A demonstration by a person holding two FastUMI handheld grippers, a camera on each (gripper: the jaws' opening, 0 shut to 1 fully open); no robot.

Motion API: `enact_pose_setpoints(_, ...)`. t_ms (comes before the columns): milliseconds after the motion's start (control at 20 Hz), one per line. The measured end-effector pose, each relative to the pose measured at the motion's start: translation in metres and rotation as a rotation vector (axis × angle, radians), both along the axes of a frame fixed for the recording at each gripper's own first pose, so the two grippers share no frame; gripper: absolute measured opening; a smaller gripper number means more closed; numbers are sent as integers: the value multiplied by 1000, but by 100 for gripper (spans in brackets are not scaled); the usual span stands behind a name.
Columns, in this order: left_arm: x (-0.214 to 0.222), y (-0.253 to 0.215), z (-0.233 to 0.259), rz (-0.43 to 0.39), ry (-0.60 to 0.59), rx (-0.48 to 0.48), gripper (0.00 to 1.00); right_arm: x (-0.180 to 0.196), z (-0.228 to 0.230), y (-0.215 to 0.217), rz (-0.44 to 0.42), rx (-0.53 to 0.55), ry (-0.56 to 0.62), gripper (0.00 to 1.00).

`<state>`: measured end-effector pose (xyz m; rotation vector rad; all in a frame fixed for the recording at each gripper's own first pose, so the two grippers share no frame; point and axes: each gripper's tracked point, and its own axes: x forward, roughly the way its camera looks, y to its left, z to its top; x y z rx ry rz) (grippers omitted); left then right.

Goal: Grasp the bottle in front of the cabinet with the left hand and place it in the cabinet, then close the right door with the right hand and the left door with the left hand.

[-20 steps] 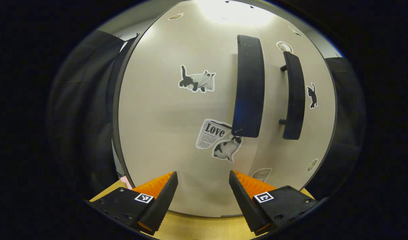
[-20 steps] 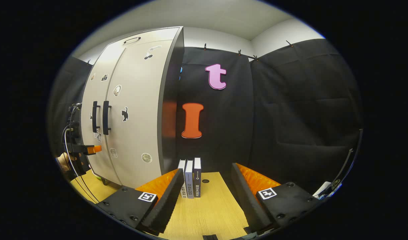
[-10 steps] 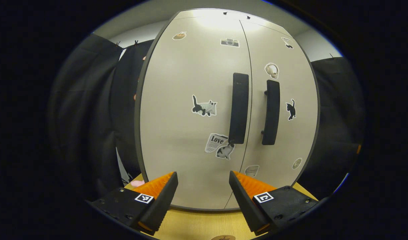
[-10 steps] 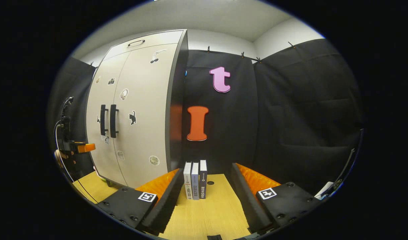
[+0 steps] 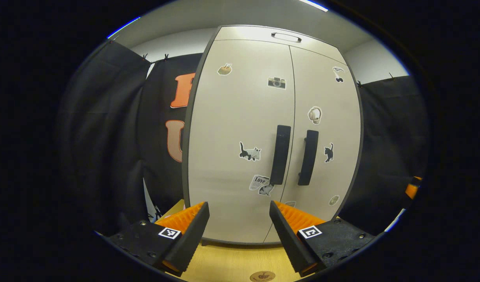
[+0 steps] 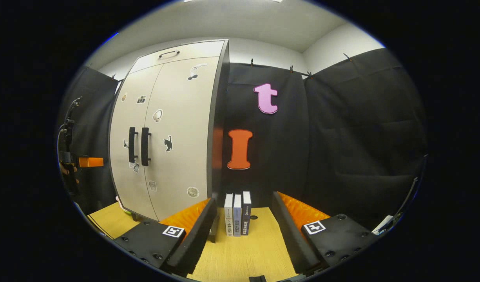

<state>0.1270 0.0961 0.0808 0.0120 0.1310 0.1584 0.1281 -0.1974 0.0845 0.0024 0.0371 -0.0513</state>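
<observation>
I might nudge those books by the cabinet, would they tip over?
Probably. The three books stand upright on narrow ends on the table with no bookend, so a sideways push could topple them like dominoes. They look stiff, not floppy.

Three upright books (image 6: 237, 214) on table (image 6: 240, 254)

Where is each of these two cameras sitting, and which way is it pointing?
Left gripper view: rides on the left claw, faces the cabinet square on, both doors shut; its own two open fingers show at the bottom.
Right gripper view: rides on the right claw, aimed past the cabinet's right side at three books on the table; its open fingers show below, the left claw and a hand far left.
Shared: the cabinet, its two black handles.
</observation>
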Motion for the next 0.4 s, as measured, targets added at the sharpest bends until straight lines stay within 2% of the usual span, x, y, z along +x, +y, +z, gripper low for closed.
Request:
enact_pose_setpoints(150,-23,4,20,3,-19,-8,94,-5,3,3,5,-5,0,87)
enact_pose_setpoints(200,-31,5,26,4,-25,-15,94,-6,5,3,5,-7,-1,95)
enact_pose_setpoints(400,-62,12,52,14,-48,-7,94,-10,12,4,4,-16,-16,95)
